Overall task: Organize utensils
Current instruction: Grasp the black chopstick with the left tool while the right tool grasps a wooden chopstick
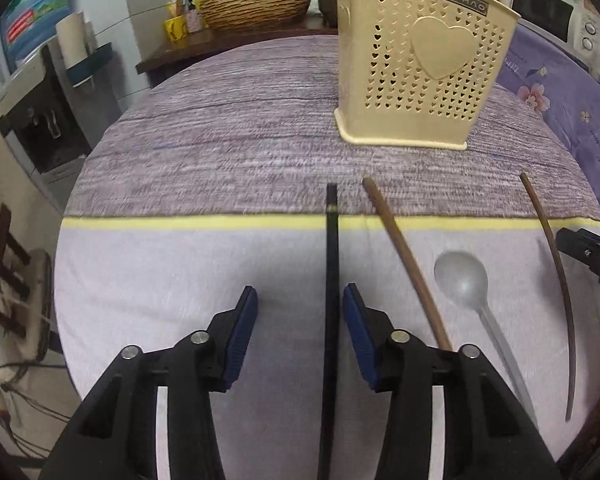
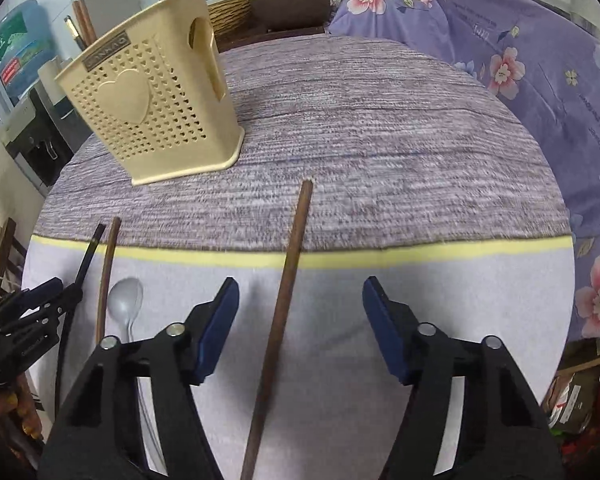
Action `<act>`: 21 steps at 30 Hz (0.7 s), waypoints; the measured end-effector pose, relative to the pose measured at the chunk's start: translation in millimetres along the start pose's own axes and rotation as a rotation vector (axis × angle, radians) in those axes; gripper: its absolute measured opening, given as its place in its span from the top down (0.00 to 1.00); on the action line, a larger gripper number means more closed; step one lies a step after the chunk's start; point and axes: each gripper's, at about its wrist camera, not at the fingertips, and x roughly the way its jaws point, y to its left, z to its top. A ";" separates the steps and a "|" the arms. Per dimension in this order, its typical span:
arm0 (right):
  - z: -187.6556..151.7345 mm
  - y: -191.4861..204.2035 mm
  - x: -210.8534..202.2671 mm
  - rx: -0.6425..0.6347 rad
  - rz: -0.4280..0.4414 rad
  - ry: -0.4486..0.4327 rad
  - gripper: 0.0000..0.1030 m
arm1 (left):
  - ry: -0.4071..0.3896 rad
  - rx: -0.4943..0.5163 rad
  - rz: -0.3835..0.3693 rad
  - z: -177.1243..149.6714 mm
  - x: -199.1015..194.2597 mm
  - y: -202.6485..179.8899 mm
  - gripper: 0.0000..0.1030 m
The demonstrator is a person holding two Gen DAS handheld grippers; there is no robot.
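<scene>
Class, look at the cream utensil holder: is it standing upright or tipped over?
Upright. The utensil holder rests flat on its base on the table, with its open top facing up in both views.

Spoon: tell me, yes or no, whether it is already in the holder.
No. The spoon lies flat on the cloth between two brown chopsticks, well short of the holder.

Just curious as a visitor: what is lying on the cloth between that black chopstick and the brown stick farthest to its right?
In the left wrist view, another brown chopstick and a grey spoon lie between the black chopstick and the far brown chopstick.
</scene>
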 end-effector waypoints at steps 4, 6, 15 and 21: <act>14.6 6.6 20.4 -0.026 -0.025 0.029 0.51 | 0.016 0.009 -0.005 20.1 10.4 -2.7 0.68; 21.4 11.8 25.3 -0.054 -0.059 0.021 0.55 | 0.023 0.011 -0.004 27.6 14.1 -4.3 0.75; 38.5 14.6 38.1 -0.059 -0.089 0.001 0.90 | 0.019 0.032 0.033 38.6 20.2 -14.6 0.92; 44.1 5.4 39.7 -0.020 -0.006 0.001 0.91 | 0.006 0.025 0.041 42.0 22.4 -13.7 0.92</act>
